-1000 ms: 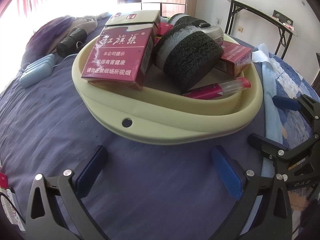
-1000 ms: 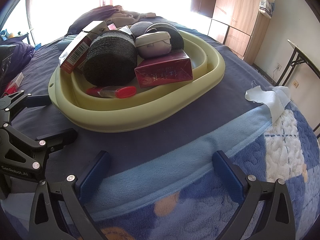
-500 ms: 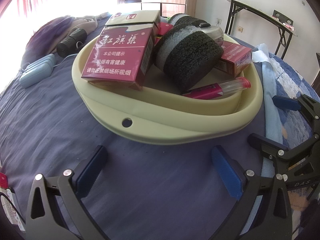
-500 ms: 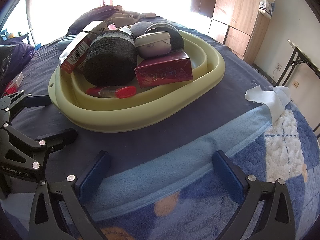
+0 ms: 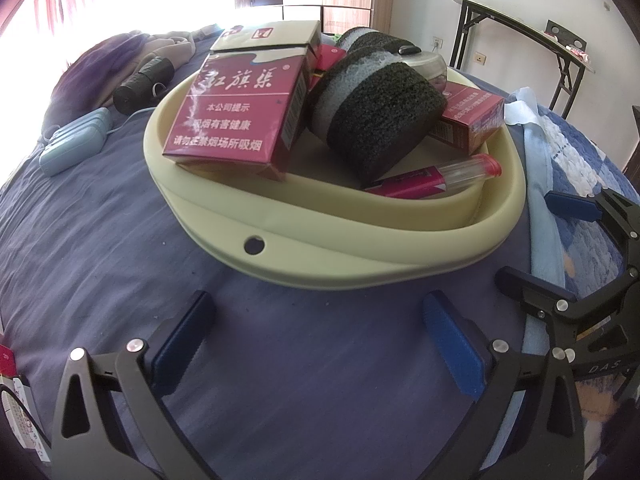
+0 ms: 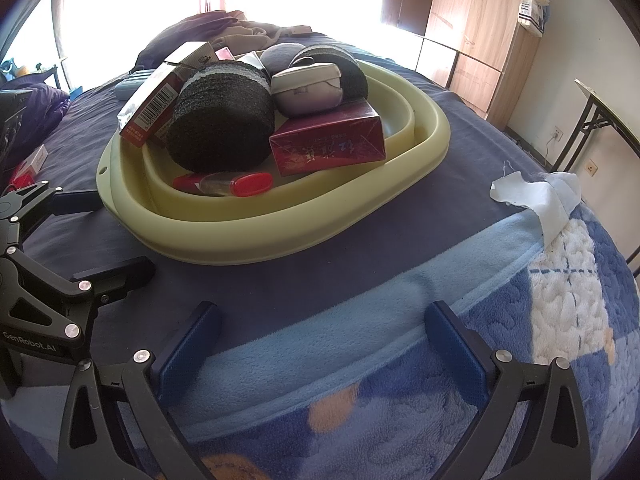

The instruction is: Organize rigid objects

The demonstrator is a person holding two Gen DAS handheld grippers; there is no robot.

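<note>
Bedspread (image 5: 280, 380) under both spread tongs (image 5: 320, 332).

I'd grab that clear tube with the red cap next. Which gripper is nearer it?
Roughly equal. Left gripper sits off the tube's pink end, right gripper off its cap end; both outside the basin.

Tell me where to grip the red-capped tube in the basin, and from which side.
Grip the red-capped tube mid-barrel, coming from above with the right gripper. It lies flat against the basin front wall, so its long sides are probably reachable only from overhead.
</note>
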